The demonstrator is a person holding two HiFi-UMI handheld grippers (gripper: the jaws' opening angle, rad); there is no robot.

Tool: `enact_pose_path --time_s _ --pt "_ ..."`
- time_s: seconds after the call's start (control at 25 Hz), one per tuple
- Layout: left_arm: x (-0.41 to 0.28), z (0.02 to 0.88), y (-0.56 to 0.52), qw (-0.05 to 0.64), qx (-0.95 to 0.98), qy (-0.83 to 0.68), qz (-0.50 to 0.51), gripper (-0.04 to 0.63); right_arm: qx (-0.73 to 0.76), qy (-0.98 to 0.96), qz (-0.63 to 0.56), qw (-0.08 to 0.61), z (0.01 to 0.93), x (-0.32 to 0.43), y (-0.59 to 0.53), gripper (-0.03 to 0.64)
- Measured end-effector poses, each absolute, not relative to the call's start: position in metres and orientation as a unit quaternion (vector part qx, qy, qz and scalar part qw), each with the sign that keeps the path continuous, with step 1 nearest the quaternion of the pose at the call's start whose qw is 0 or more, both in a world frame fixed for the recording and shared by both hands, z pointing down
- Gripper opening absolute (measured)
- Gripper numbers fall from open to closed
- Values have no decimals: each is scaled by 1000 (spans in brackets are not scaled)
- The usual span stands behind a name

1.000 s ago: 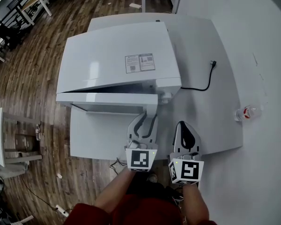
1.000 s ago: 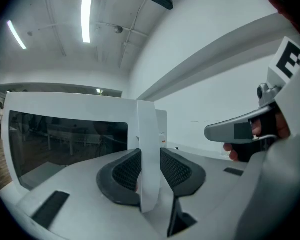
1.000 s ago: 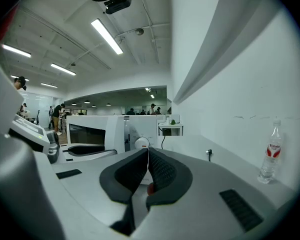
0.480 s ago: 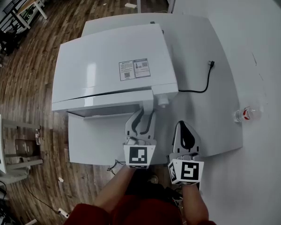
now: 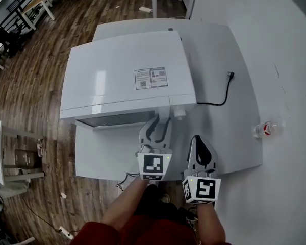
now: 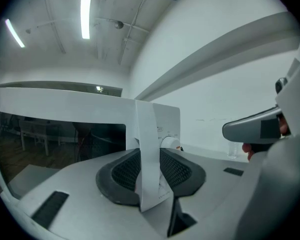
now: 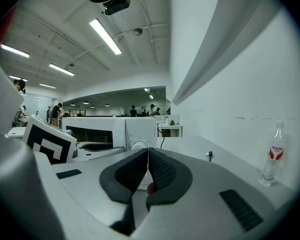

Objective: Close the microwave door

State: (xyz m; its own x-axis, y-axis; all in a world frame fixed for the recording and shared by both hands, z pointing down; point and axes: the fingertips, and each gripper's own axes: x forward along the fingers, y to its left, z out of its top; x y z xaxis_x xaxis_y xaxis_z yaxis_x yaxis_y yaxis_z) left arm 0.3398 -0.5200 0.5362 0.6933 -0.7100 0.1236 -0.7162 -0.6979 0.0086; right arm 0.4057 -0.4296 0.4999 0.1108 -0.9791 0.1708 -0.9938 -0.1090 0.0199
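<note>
A white microwave (image 5: 122, 75) stands on a white table (image 5: 234, 142). Its door (image 5: 117, 119) lies almost flush with the front; the dark window (image 6: 55, 139) shows in the left gripper view. My left gripper (image 5: 161, 122) is shut on the door's free right edge (image 6: 149, 149), and the white panel stands upright between its black pads (image 6: 122, 171). The control knob (image 6: 170, 143) sits just behind that edge. My right gripper (image 5: 200, 143) hovers over the table to the right of the left one. It is shut and empty, pads together (image 7: 160, 171).
A black power cord (image 5: 219, 96) with its plug (image 5: 231, 75) lies on the table right of the microwave. A clear bottle with a red label (image 5: 265, 129) stands near the table's right edge. Wooden floor and desks lie to the left.
The door has swung from ajar to nearly flush with the microwave front. My left gripper went with it, still on the door's edge. The right gripper stayed put.
</note>
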Motion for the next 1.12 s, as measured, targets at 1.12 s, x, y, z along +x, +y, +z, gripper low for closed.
enact_pose_path --time_s 1.12 --pt "106 394 -337 -33 854 -519 11 107 635 -772 -18 -19 386 225 -313 29"
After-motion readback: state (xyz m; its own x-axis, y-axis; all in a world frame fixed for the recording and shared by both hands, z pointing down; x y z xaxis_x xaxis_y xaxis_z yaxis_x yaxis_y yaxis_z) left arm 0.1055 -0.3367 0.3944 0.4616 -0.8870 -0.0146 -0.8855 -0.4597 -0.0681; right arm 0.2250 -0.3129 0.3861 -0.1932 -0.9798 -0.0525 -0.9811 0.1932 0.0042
